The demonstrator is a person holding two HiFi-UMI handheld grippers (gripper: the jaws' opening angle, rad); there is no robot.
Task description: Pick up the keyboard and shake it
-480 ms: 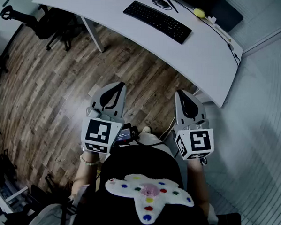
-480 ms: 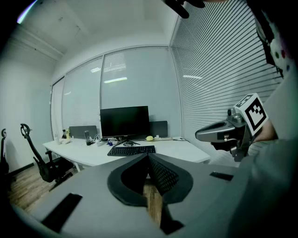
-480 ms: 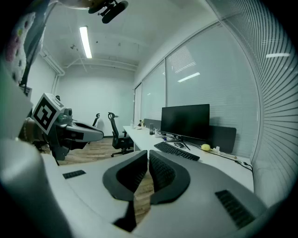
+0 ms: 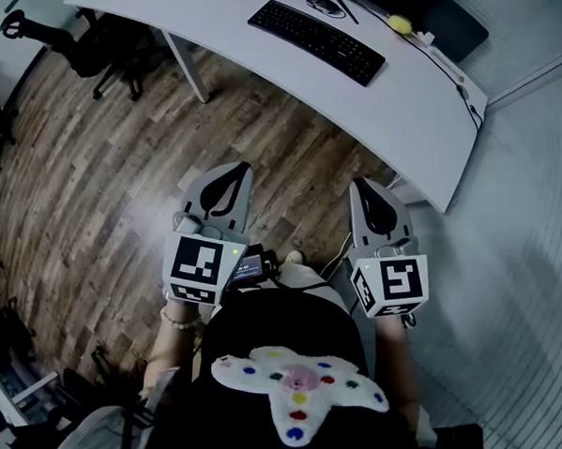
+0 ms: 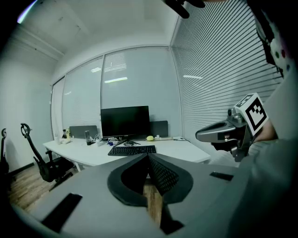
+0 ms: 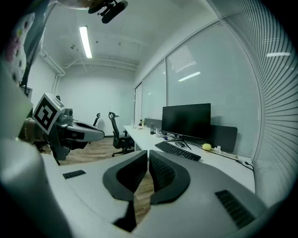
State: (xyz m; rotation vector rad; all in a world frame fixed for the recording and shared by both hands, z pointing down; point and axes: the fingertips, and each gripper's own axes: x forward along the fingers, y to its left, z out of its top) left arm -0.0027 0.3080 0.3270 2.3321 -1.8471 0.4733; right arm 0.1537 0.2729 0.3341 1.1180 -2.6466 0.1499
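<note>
- The brown wood-plank floor (image 4: 105, 181) filled most of the head view. A wide strip of it lay between the person and the furniture, so the person stood well back from the work.
- The long white curved desk (image 4: 400, 103) ran across the top of that view and carried all the office gear.
- A black flat monitor (image 5: 125, 122) stood upright at the back of the desk, facing the seat side as it would for typing.
- A black wheeled office chair (image 4: 88, 45) sat off the desk's left end, leaving the desk's front edge free to walk up to.
- The black full-size keyboard (image 4: 315, 42), the thing to be lifted and shaken, lay flat on the desk in front of the monitor. It was well apart from both tools and untouched.
- The left gripper (image 4: 235, 174), grey with a marker cube, was held low by the person's waist and pointed toward the desk. Its jaws were pressed together with nothing between them.
- The right gripper (image 4: 363, 190) mirrored it on the other side, also closed and empty. This looked like a ready pose before the approach, and both pairs would have to spread before taking the keyboard's ends.
- A dark oval mouse (image 4: 323, 5) rested just behind the keyboard.
- A small yellow rounded object (image 4: 398, 26) sat further right on the desk.
</note>
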